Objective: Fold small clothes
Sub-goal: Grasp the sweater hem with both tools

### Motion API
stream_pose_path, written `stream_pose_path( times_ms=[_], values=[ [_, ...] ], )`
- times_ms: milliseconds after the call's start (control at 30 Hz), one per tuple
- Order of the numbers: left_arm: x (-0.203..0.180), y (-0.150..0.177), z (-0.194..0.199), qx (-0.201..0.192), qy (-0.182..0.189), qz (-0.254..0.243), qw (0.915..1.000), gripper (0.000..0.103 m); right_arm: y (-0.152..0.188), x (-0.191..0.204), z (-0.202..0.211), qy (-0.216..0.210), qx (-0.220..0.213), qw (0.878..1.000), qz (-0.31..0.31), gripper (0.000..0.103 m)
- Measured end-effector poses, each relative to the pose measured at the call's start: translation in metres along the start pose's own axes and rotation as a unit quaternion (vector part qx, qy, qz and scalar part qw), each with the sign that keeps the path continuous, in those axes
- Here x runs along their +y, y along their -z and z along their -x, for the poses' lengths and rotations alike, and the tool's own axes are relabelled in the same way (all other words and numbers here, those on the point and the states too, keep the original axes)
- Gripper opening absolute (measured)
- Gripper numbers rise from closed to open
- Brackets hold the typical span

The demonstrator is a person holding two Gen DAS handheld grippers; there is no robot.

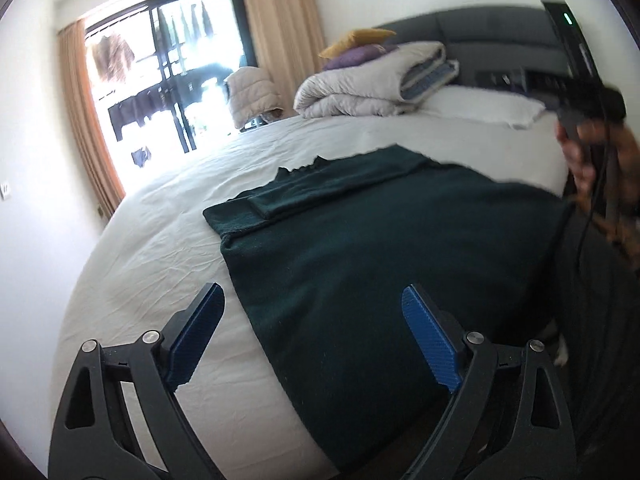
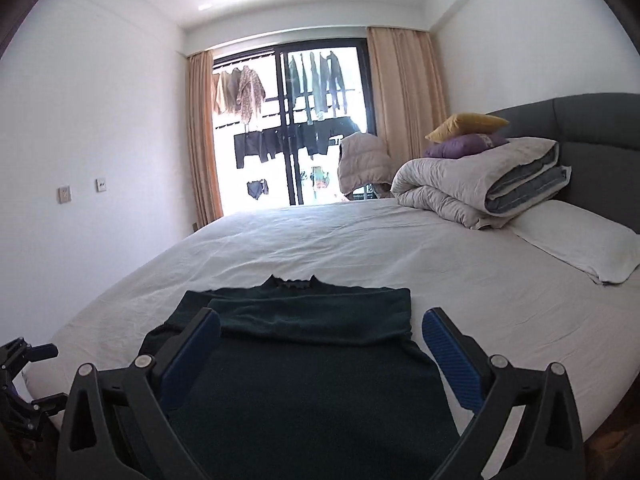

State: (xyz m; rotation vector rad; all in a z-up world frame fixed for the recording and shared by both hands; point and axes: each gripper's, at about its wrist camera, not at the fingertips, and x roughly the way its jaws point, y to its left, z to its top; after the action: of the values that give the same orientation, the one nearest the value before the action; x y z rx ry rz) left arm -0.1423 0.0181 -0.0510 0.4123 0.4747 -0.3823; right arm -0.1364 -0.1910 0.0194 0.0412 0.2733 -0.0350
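Lying flat on the white bed (image 2: 360, 248), the dark green sweater (image 2: 304, 360) had its sleeves folded across the chest and a frilly collar pointing toward the window (image 2: 296, 128). Both the left gripper (image 1: 310, 336) and right gripper (image 2: 320, 352) hung wide apart, holding nothing. Couldn't spot any readable labels.

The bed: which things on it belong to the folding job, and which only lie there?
For the job:
dark green sweater
left gripper, open
right gripper, open

Only lying there:
folded duvet
white pillow
yellow cushion
purple cushion
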Motion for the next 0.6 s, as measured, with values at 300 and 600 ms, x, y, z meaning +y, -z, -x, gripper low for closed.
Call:
stream_pose_path(
  times_ms=[300,600],
  values=[
    [-0.094,0.076,0.008,0.023,-0.054,-0.304,0.9510,0.091,0.054,0.026,0.012,-0.015,0.096,0.995,0.024,0.099],
    [-0.114,0.152,-0.026,0.028,-0.109,-0.511,0.8522,0.091,0.058,0.034,0.017,-0.028,0.089,0.996,0.013,0.099]
  ],
)
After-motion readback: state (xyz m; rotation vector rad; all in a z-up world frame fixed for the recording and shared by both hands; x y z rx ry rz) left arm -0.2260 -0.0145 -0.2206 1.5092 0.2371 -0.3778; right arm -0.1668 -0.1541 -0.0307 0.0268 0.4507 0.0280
